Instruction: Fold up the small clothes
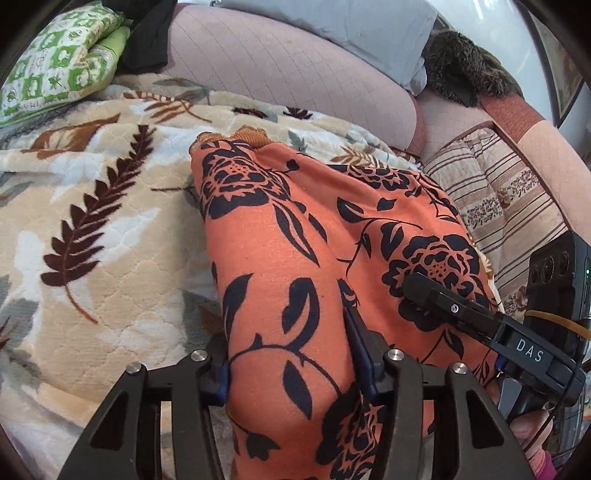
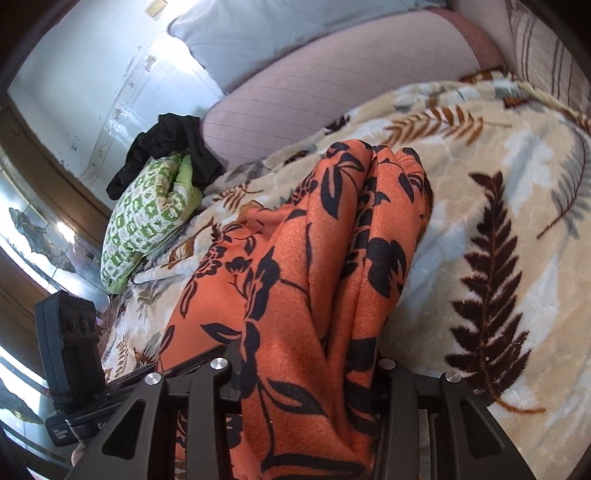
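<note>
Orange floral garment (image 1: 295, 266) lies bunched on the leaf-patterned blanket (image 1: 92, 229), its near end gathered up into both your tools. Your left tool (image 1: 291, 369) clamps one fold; your right tool (image 2: 306, 384) clamps another thick bunch beside it.

Garment (image 1: 295, 236): orange knit, black rose-and-leaf print; plain ochre ribbed band at far edge.
Blanket (image 1: 92, 229): cream plush, quilted; dark brown fern fronds, tan leaves, grey-blue and white leaf shapes.
Pillow (image 2: 144, 218): white with green square motifs; plain lime-green edge.
Dark cloth (image 2: 166, 147): plain black.
Sofa backrest (image 1: 288, 66): dusty pink, faint grid stitching.
Striped cushion (image 1: 506, 195): beige and brown stripes with small floral bands.
Back pillow (image 1: 351, 26): pale blue-grey.
Left gripper (image 1: 291, 373): black frame, blue pads.
Right gripper (image 2: 306, 387): black frame.
</note>
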Demonstrator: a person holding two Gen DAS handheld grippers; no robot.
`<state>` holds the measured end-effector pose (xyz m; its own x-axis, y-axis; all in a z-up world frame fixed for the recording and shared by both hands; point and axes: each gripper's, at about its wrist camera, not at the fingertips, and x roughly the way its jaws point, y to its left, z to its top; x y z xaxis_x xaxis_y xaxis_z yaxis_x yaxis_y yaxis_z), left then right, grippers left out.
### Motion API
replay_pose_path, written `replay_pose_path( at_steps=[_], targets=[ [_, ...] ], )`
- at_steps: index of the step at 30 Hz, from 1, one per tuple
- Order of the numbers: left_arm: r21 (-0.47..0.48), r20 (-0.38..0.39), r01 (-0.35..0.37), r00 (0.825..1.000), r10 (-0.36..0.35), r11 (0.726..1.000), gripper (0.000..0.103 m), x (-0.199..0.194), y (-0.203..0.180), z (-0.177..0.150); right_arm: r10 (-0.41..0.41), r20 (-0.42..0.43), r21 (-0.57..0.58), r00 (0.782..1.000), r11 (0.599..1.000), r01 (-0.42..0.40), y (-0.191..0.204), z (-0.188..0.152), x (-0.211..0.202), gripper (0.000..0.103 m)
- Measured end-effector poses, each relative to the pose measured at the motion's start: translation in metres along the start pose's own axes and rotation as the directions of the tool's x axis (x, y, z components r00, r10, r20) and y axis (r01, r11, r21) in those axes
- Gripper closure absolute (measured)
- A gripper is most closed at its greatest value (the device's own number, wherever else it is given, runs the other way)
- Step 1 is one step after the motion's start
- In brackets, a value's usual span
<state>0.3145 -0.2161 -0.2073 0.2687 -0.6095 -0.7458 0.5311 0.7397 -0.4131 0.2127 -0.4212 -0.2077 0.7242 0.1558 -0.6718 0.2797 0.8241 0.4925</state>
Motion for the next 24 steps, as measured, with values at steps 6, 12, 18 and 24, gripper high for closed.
replay_pose_path(
  at_steps=[6, 12, 18, 24],
  targets=[
    [0.006, 0.063, -0.011, 0.998, 0.011, 1.0, 0.051, -0.045, 0.007, -0.002, 0.043, 0.042, -0.035, 0.998, 0.999, -0.042, 0.033, -0.004, -0.014, 0.062],
    [0.02, 0.114, -0.079, 0.991, 0.077, 0.997, 0.051, -0.096, 0.019, -0.018, 0.146, 0.058, -0.026, 0.988, 0.989, -0.144, 0.066, -0.02, -0.024, 0.062],
    [-0.031, 0.101, -0.179, 0.978, 0.181, 0.983, 0.051, -0.124, 0.048, -0.049, 0.189, 0.003, 0.002, 0.982, 0.982, -0.189, 0.1, -0.059, -0.006, 0.062],
    [-0.106, -0.018, -0.235, 0.972, 0.234, 0.966, 0.05, -0.109, 0.084, -0.084, 0.166, -0.09, 0.032, 0.982, 0.986, -0.164, 0.107, -0.1, 0.026, 0.062]
  ],
)
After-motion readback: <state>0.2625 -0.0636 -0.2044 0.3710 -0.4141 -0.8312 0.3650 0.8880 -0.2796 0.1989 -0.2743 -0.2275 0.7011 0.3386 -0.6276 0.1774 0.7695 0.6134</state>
